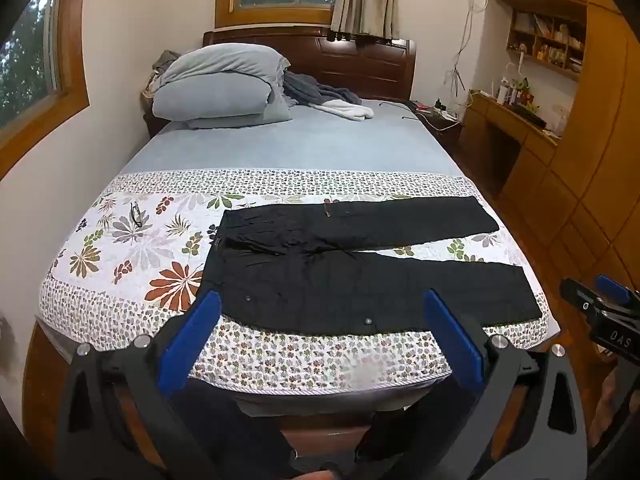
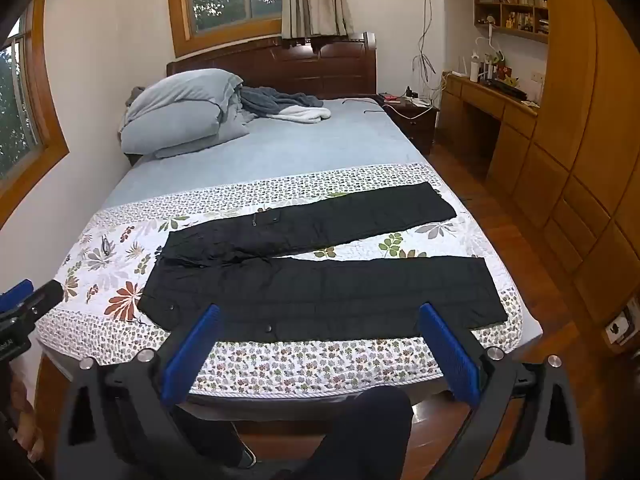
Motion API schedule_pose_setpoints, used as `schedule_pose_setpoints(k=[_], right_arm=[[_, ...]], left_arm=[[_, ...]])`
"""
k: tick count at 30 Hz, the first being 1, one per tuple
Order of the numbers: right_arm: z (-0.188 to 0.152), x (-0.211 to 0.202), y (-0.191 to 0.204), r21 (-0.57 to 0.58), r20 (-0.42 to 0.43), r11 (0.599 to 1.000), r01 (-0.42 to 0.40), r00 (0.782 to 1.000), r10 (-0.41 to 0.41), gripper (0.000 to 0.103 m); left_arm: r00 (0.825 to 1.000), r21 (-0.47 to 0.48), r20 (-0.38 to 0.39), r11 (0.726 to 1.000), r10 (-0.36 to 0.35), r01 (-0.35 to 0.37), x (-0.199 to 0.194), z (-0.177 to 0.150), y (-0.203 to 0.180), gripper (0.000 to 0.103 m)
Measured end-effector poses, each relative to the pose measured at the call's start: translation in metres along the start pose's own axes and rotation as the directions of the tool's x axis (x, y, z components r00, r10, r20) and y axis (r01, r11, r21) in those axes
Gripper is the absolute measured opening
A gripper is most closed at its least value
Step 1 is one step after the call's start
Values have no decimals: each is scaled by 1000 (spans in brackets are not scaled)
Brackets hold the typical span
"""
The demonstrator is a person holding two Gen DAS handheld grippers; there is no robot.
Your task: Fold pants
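Looking down over the foot of the bed (image 1: 120, 320), I see the black pants (image 1: 360, 280) spread flat on the floral quilt (image 1: 132, 248), long axis running crosswise to my view, waistband to the left, both legs reaching right. My left hand-held gripper (image 1: 320, 304) sits nearer the waist; my right hand-held gripper (image 2: 318, 318) sits nearer the near leg's middle and cuff. Both hang short of the cloth, jaws spread wide, holding and touching nothing.

At the left view's right edge the right gripper (image 1: 600, 300) is cut off, and shelf (image 1: 548, 40) items upper right are too small to identify.
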State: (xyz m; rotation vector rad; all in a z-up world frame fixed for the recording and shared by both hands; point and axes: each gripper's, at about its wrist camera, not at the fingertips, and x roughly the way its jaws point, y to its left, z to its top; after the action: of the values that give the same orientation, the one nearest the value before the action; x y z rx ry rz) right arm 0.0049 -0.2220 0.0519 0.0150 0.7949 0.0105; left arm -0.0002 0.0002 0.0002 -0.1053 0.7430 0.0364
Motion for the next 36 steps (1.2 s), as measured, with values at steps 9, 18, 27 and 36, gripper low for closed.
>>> schedule_pose_setpoints(k=[9, 18, 27, 36], right_arm=[[0, 0, -1, 3, 3, 1000, -4, 1000, 4, 100], [2, 0, -3, 8, 3, 1000, -5, 1000, 5, 99], [1, 0, -6, 9, 3, 1000, -6, 1000, 6, 99], [3, 1, -4, 4, 6, 1000, -9, 1000, 9, 100]], left_arm=[[1000, 6, -3, 1000, 12, -12, 3, -2, 2, 100], [1000, 8, -3, 1000, 25, -25, 0, 0, 2, 100], [1000, 9, -3, 1000, 30, -30, -2, 0, 0, 100], [999, 6, -1, 999, 37, -37, -4, 0, 3, 100]])
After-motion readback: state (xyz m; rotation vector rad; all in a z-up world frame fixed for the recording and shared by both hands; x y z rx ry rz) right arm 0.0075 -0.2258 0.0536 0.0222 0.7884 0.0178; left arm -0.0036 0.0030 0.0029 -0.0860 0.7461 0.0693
